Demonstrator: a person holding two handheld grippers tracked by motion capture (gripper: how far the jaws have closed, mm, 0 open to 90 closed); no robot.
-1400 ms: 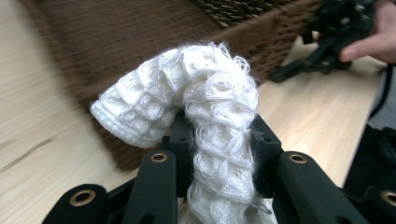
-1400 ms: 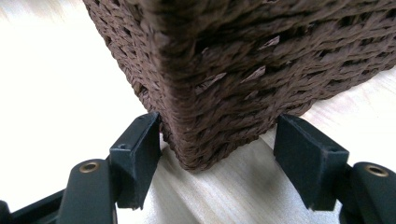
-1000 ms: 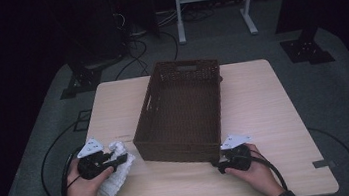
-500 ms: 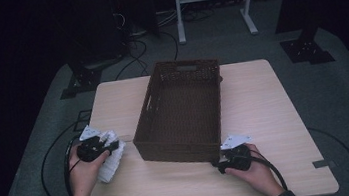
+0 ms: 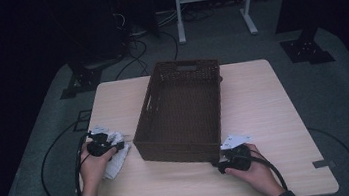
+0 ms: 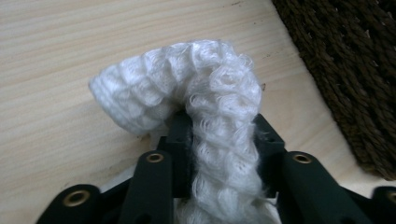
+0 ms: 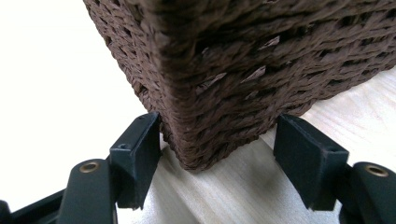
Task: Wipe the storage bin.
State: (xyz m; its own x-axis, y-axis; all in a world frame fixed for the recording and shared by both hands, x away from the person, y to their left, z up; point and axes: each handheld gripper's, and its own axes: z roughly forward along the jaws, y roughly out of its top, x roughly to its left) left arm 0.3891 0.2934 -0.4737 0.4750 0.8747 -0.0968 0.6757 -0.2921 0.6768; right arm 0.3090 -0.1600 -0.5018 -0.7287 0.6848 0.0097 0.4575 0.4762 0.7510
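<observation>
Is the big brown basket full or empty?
Empty. In the high view the basket sits upright and open-topped on the table with only its woven bottom showing inside; the white cloth lies outside, beside it.

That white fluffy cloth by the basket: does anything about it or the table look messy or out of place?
Only slightly: the white cloth lies crumpled, not folded, pinched in the left gripper beside the wicker basket. The basket sits askew on the table. Nothing looks spilled or damaged.

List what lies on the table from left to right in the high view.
Left gripper, its jaws closed on the white cloth → brown woven basket → right gripper, its jaws set either side of the basket's near right corner.
</observation>
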